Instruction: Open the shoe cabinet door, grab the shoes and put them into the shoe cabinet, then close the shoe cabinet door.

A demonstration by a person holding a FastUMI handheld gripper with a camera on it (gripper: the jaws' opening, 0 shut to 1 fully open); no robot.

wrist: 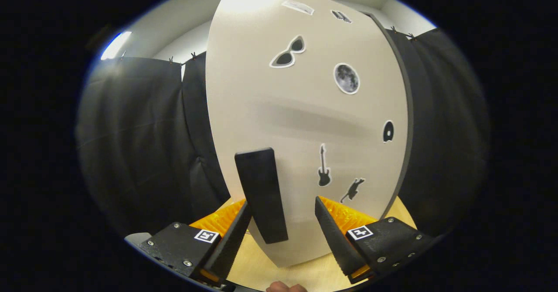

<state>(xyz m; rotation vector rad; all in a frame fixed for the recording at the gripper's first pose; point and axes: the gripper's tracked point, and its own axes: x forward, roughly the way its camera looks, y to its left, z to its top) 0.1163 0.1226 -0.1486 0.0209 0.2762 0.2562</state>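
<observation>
The shoe cabinet door (305,109) is a pale panel with several stickers, standing close in front of me. Its dark upright handle (261,191) sits near the door's lower left edge. My gripper (282,205) is open, and the handle stands between its fingers. The handle is right against the left finger (231,239), while a wide gap separates it from the right finger (333,235). Only one finger is near the handle, so nothing is clamped. A thin dark edge (406,109) runs down the door's right side. I cannot tell whether the door is ajar.
The cabinet stands on a light wooden surface (261,257) that runs under the fingers. Black cloth (139,144) hangs to the left and right of the cabinet. Part of a hand (285,287) shows just behind the gripper.
</observation>
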